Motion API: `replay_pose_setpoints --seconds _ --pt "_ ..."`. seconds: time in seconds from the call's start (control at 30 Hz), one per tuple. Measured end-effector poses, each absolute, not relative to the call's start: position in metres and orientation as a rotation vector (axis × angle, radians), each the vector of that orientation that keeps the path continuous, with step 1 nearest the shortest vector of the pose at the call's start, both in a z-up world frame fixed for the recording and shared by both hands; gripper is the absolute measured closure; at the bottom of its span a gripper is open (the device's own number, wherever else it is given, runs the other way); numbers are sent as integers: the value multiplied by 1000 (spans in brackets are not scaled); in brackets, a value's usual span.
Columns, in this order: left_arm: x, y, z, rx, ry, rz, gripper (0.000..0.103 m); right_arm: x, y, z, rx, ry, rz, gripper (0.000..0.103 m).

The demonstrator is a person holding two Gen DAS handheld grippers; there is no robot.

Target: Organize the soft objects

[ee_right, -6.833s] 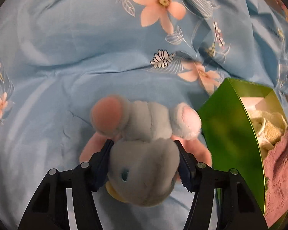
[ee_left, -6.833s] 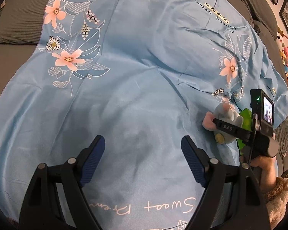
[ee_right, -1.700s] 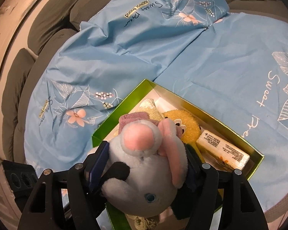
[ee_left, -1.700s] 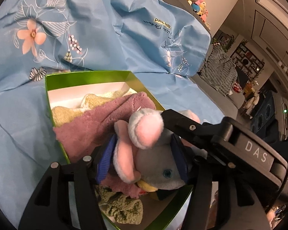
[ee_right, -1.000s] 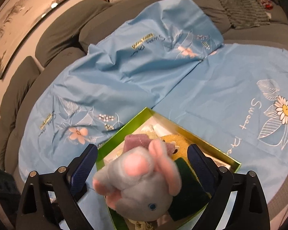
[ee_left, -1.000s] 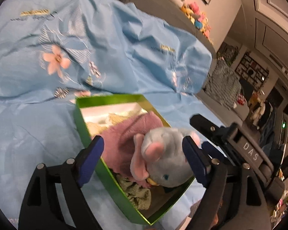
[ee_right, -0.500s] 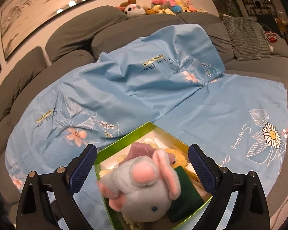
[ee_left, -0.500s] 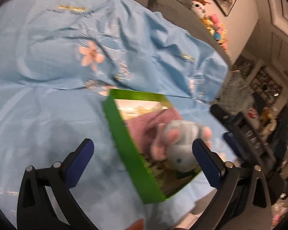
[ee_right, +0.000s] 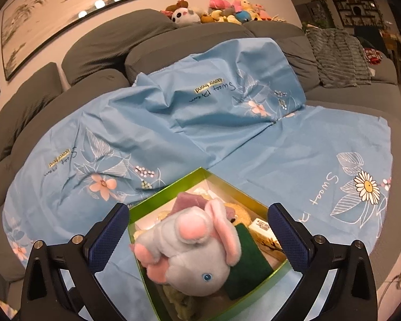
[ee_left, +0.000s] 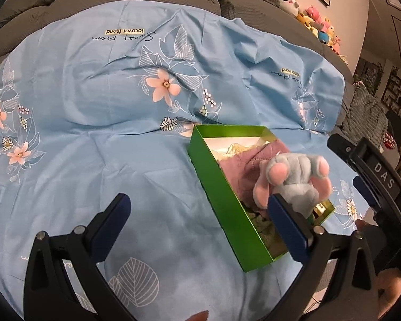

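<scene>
The plush mouse (ee_right: 189, 251) lies atop folded cloths in the box (ee_right: 157, 200), which sits on the sheet (ee_right: 280, 160).

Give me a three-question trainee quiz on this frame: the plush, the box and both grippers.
1. True or false: the grey plush elephant lies in the green box.
2. The right gripper is: A) open, B) shut on the plush, C) shut on the box.
3. Fill in: the box stands on a light ____ floral sheet.

Key: 1 true; it rests on top of the other soft items. 2 A; its jaws stand wide apart, as do those of the left gripper. 3 blue.
</scene>
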State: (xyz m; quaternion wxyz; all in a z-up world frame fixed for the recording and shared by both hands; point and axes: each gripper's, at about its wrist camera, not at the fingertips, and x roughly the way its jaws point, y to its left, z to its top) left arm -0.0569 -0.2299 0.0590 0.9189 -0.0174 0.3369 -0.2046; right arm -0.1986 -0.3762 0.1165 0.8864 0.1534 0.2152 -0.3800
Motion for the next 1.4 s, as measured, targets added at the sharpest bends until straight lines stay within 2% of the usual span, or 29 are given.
replay_pose_setpoints --seconds 0.87,1.4 --pt "-64 -245 55 30 696 -424 1 -188 -380 98 322 548 -805 0" --pt "-43 -165 85 -43 638 -312 1 -177 -374 102 288 552 -763 0"
